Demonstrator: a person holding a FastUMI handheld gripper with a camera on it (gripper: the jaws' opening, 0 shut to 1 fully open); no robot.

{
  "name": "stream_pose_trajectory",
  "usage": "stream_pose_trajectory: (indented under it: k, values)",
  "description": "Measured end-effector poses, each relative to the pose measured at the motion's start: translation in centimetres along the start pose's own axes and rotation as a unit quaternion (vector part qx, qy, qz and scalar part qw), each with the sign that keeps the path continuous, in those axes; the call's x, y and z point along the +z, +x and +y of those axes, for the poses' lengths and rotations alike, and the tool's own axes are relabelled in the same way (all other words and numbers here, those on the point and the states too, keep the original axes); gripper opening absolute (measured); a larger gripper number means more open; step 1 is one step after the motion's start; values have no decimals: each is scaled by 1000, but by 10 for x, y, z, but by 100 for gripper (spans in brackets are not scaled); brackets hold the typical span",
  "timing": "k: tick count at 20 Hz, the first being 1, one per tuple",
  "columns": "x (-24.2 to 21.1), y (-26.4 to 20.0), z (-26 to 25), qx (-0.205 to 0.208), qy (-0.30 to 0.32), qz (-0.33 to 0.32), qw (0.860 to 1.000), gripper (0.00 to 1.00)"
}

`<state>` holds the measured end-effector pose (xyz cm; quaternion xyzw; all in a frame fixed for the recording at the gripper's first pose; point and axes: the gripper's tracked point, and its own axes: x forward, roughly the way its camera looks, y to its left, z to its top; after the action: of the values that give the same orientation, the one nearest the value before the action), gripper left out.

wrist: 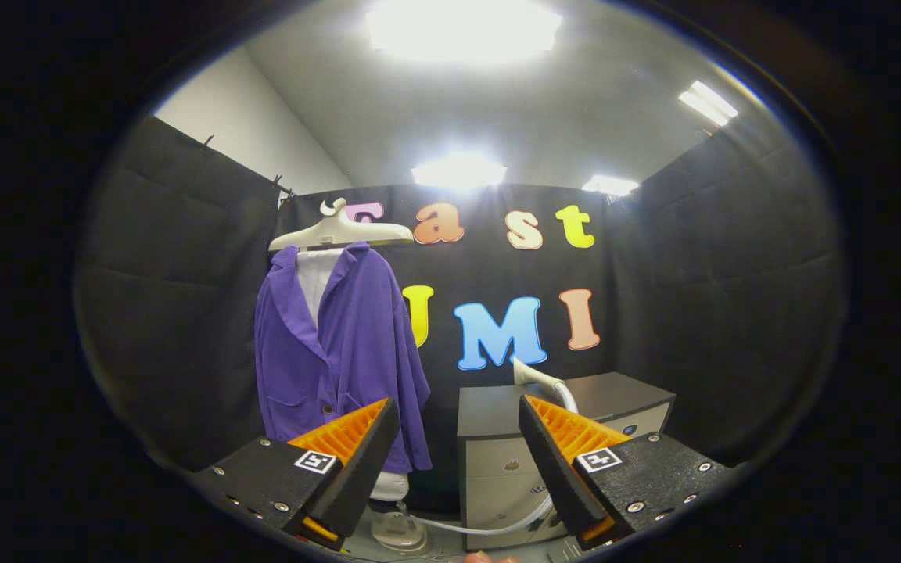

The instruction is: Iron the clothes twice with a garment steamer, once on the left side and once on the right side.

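Hovering with tool (458,438) fingers apart and empty, facing steamer head (533,374) resting reachable on cabinet (622,395), purple jacket (341,352) hanging flat for steaming.

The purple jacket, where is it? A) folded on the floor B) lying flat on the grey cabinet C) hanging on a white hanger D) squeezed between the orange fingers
C: the purple jacket hangs from the white hanger, beyond the open gripper and beside the grey cabinet.
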<state>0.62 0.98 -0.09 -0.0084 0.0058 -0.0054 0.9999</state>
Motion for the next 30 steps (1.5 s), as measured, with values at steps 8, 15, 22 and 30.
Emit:
stream_pose_trajectory:
  k: [8, 15, 22, 30]
  values:
    - [-1, 35, -35, -24, 11, 28, 999, 95]
    - [15, 124, -93, -34, 36, 19, 999, 95]
    - [8, 240, -181, -47, 76, 44, 995, 94]
    - [-34, 351, -249, -41, 190, 102, 976, 95]
